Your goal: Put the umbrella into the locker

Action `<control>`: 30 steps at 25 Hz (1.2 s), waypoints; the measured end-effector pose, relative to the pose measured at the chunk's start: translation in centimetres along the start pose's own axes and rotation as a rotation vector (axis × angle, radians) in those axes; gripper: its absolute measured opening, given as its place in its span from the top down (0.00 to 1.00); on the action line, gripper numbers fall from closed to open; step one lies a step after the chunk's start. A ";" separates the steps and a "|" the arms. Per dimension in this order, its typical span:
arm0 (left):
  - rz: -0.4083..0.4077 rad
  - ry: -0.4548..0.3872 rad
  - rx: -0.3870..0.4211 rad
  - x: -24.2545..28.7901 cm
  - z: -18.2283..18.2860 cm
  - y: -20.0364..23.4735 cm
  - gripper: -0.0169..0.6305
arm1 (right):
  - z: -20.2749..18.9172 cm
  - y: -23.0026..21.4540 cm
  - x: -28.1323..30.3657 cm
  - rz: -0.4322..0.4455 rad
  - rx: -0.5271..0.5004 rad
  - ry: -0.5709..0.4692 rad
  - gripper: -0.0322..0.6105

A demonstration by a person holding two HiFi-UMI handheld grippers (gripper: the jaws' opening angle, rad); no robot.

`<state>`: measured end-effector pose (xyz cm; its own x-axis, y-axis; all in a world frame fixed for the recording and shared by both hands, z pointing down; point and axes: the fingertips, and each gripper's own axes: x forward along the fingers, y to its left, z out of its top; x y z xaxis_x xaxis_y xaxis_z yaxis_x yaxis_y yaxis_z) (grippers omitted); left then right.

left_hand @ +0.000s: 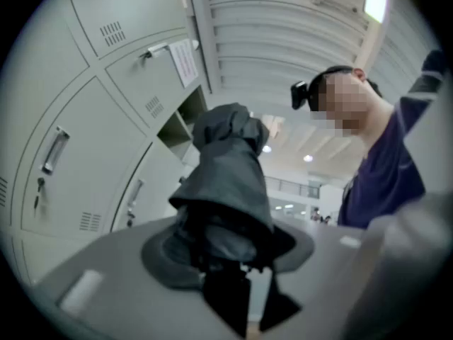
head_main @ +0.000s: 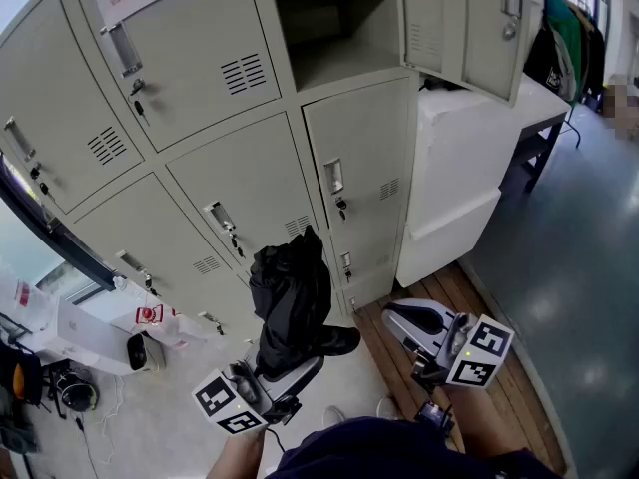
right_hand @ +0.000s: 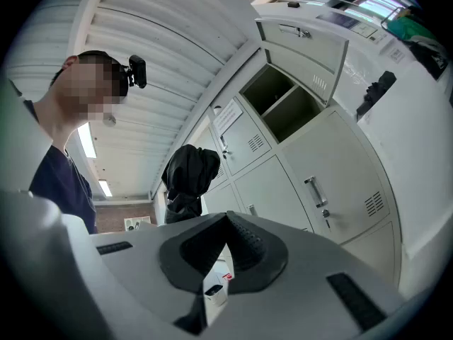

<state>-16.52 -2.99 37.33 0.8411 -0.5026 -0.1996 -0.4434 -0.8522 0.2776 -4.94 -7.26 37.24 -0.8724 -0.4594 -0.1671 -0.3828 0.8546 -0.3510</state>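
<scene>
The left gripper (head_main: pixel 300 367) is low at the bottom of the head view, a little left of the middle, and it points forward toward the lockers (head_main: pixel 250 178) with its tip raised slightly above level. Its marker cube (head_main: pixel 228 402) is on the near side, close to the person's body. The jaws of this gripper are closed on the lower part of the umbrella (head_main: pixel 292 297) - a black, folded one, with loose wrinkled cloth. The umbrella stands almost upright from the jaws, in the air in front of the lower locker doors. In the left gripper view the pads press the dark cloth from both sides, and the bundle rises in the middle of the picture. The right gripper (head_main: pixel 404 317) is at the same height, well apart to the right, above the wooden floor strip (head_main: pixel 479 307), and its tip is also raised a little. In the right gripper view its jaws meet at the tips and nothing is between them; the umbrella is seen there to the left, beside the locker doors. The open compartment (head_main: pixel 334 48) is at the top of the head view, well above the umbrella, and its door (head_main: pixel 469 18) is swung out to the right - the umbrella is not yet inside. A white cabinet (head_main: pixel 459 168) stands just beside the lockers on the right.
</scene>
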 end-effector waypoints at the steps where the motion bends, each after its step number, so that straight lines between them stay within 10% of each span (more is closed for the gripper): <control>1: -0.002 0.001 -0.003 0.0 0.0 0.0 0.64 | -0.1 0.0 0.0 -0.002 0.000 0.001 0.94; 17: 0.002 0.018 0.008 1.3 0.8 0.9 0.64 | 0.5 -0.4 -0.6 -0.029 0.053 -0.048 0.94; 30: 0.206 0.157 0.281 13.3 8.9 2.3 0.64 | 3.4 -4.1 -8.3 0.038 0.061 -0.104 0.94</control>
<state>-9.11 -12.93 26.96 0.7528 -0.6581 -0.0138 -0.6577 -0.7529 0.0239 4.89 -7.81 36.93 -0.8484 -0.4525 -0.2746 -0.3284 0.8569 -0.3974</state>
